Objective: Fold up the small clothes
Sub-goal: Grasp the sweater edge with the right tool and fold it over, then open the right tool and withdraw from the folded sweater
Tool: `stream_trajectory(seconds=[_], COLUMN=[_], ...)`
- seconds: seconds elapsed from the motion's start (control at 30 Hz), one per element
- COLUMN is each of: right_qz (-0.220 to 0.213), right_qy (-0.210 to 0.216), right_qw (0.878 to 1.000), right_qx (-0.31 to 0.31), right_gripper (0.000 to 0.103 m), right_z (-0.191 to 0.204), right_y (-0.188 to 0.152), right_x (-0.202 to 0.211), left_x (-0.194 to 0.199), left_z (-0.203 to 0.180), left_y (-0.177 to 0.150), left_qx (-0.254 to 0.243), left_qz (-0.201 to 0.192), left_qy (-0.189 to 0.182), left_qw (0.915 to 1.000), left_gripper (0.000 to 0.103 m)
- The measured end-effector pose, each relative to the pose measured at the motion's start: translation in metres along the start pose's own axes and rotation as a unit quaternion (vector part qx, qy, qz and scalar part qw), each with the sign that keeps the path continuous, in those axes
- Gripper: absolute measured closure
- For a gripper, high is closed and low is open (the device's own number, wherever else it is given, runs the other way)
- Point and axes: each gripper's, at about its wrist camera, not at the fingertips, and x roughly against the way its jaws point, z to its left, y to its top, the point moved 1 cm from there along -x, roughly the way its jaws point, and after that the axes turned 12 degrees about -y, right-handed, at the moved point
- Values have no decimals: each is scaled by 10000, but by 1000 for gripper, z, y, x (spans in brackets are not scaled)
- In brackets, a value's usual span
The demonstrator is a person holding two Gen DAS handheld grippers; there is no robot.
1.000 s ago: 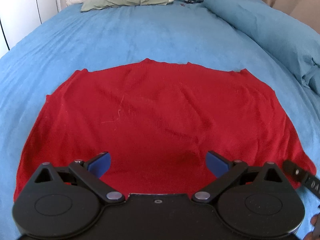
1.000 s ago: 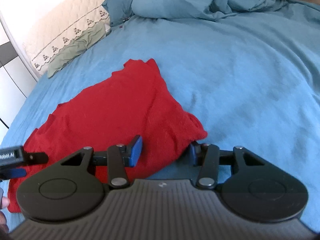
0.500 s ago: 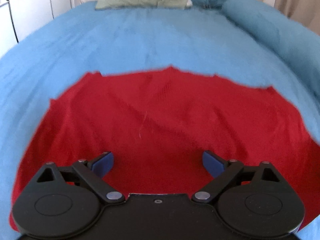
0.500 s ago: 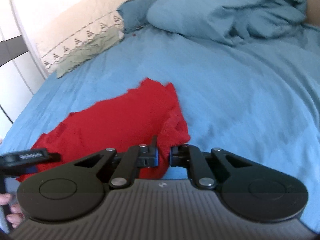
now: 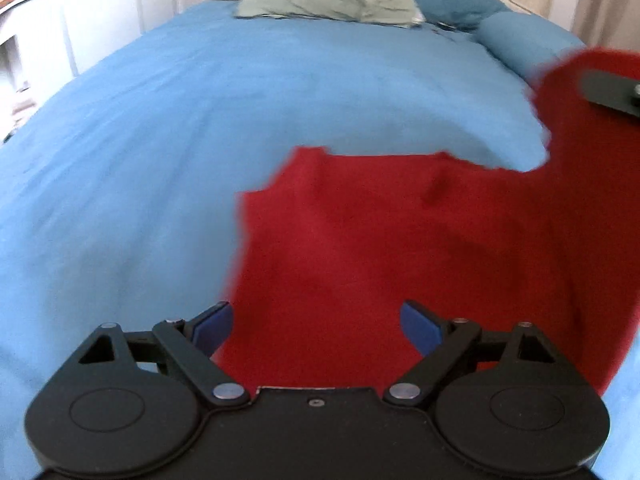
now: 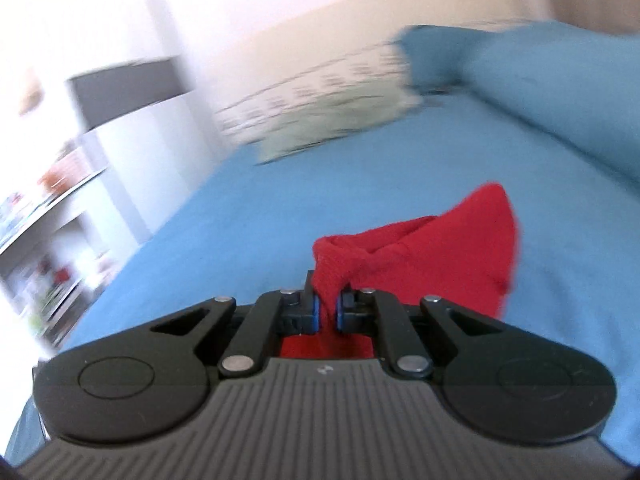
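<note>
Right gripper (image 6: pixel 328 312) pinches a raised corner of the red garment (image 5: pixel 400 248); left gripper (image 5: pixel 316 324) gapes wide above it, holding nothing. Garment's long axis runs across the blue bed (image 5: pixel 200 100); only the left view shows its spread.

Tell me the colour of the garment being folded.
Red garment, seen best in the left wrist view.

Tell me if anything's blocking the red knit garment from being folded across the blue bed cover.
Nothing visible. The right claw has pinched the red knit garment and lifted one side. The blue bed cover beyond looks bare; the green pillow lies far off.
</note>
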Motion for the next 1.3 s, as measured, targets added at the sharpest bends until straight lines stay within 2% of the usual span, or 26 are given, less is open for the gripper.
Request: stream_trajectory(seconds=[0.07, 0.17, 0.23, 0.3, 0.4, 0.47, 0.53, 0.63, 0.7, 0.77, 0.83, 0.87, 0.9, 0.97, 1.03, 1.13, 1.3], right_qz=[170, 586, 944, 1192, 1129, 871, 609, 492, 732, 1009, 1225, 1252, 1264, 983, 449, 119, 246], right_qy=[575, 1077, 1175, 1168, 1072, 1080, 1269, 1583, 1828, 1764, 1576, 1555, 1566, 1574, 1698, 1532, 599], right_qw=[9959, 9807, 9686, 9623, 9681, 9771, 9804, 9721, 9609, 9525, 9499, 9503, 9507, 9551, 9582, 9665, 9825], right_qx=[680, 1521, 1978, 2149, 1962, 1615, 1377, 1658, 1946, 2268, 2407, 2388, 2359, 2308, 2258, 2055, 1744], right_gripper=[81, 81, 81, 81, 81, 81, 81, 81, 81, 81, 76, 64, 36, 5, 2, 0, 0], right_z=[45, 87, 104, 110, 108, 107, 110, 121, 123, 125, 120, 116, 114, 106, 86, 50, -2], right_y=[-19, -65, -96, -116, -115, -96, -73, -68, -76, -97, -111, -114, -115, -107, -94, -81, -83], right_x=[-9, -24, -39, -48, -50, -42, -34, -18, -21, -31, -42, -44, -43, -27, 1, 36, 42], left_x=[9, 18, 20, 24, 30, 35, 37, 39, 38, 36, 33, 35, 36, 40, 47, 63, 74], left_z=[24, 53, 70, 78, 81, 79, 76, 78, 80, 82, 85, 85, 85, 83, 78, 63, 38], left_y=[-12, -37, -51, -59, -58, -54, -52, -54, -59, -63, -63, -64, -64, -63, -64, -67, -51], left_qx=[8, 24, 194, 380, 406, 286, 152, 116, 91, 89, 136, 158, 159, 101, -61, -276, -382], left_qz=[115, 260, 342, 284, 211, 148, 103, 107, 158, 218, 254, 258, 263, 305, 245, 140, -230], left_qy=[87, 345, 319, 163, 104, 140, 213, 227, 249, 270, 247, 227, 218, 217, 137, -56, -280], left_qw=[9999, 9991, 9987, 9987, 9989, 9994, 9996, 9996, 9995, 9994, 9993, 9993, 9993, 9992, 9996, 9995, 9986], left_gripper=[10, 10, 10, 10, 10, 10, 10, 10, 10, 10, 10, 10, 10, 10, 9, 9, 9])
